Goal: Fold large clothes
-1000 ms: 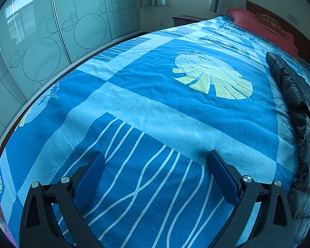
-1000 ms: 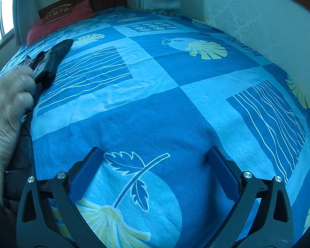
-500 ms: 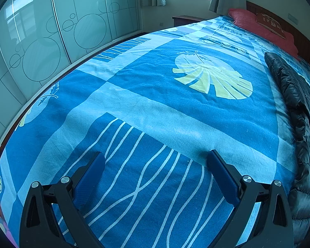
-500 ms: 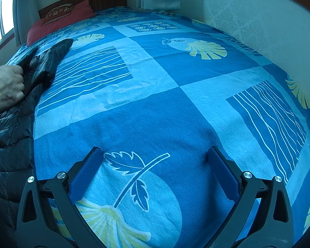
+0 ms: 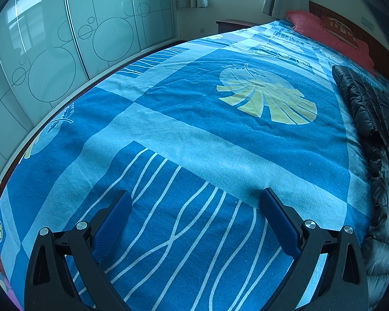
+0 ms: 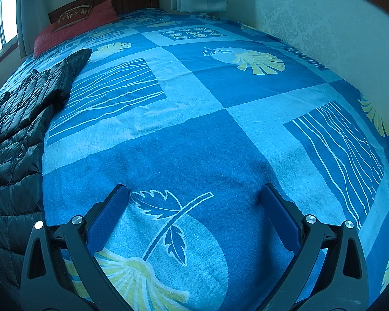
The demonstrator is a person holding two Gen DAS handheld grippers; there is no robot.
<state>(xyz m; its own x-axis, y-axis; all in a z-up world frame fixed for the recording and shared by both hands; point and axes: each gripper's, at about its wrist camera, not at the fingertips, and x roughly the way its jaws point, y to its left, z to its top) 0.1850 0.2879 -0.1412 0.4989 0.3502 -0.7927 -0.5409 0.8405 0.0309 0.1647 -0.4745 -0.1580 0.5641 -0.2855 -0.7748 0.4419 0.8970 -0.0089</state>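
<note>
Here both jaws wide, empty; black puffer jacket [image 6: 20, 119] on bedspread [image 6: 194, 134], red pillow [image 5: 332, 39] beyond.

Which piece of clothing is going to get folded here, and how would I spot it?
Start from the big bed with its blue leaf-patterned cover. The black quilted puffer jacket lies stretched along the middle, between the two sets of tongs, reaching toward the red pillow. It is the only dark, shiny, puffy thing on the bright blue.

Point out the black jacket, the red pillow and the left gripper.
Black jacket [image 6: 18, 140], right wrist view, on its quilted body.
Red pillow [image 5: 332, 36], left wrist view, on its top face.
Left gripper [image 5: 194, 202], left wrist view, midway between its open blue fingertips.
</note>
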